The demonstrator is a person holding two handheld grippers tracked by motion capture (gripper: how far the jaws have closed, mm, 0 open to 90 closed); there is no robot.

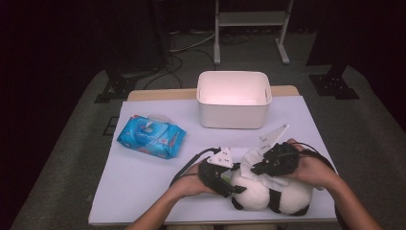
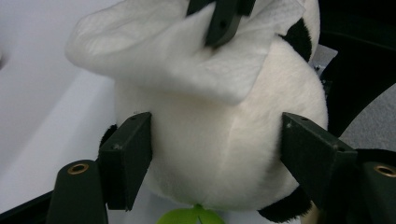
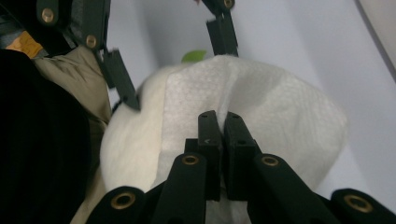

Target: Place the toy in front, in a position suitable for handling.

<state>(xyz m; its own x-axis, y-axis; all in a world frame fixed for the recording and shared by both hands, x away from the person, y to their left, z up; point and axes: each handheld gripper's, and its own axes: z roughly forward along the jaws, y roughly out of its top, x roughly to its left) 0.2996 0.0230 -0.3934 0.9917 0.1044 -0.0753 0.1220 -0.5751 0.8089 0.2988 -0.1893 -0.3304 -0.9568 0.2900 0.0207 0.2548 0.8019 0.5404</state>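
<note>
Wiping the panda plush (image 1: 268, 191) w/ a wet wipe (image 1: 253, 165), near edge of table (image 1: 143, 182), right of centre. Plush lies on its side, head toward my left.

L tongs (image 2: 215, 154): jaws spread wide either side of the white head, pads against the fur on both flanks, so clamped on the plush, holding it steady. Grip looks light; fur barely dented.

R tongs (image 3: 223, 140): jaws together, pinching a fold of the wipe, which drapes over top of the head.

How to do it well, my read:
- keep L hold firm enough that the head doesn't roll when R drags
- stroke R in one direction along the fur, flat of the wipe down, not the jaw tips
- pinch is near the wipe's middle, so edges may flop or bunch; slow strokes
- don't press hard, soft body will squash and slide off the table edge

Wipes pack (image 1: 151, 136) sits far left, white bin (image 1: 233, 98) behind; both well apart from the work.
</note>
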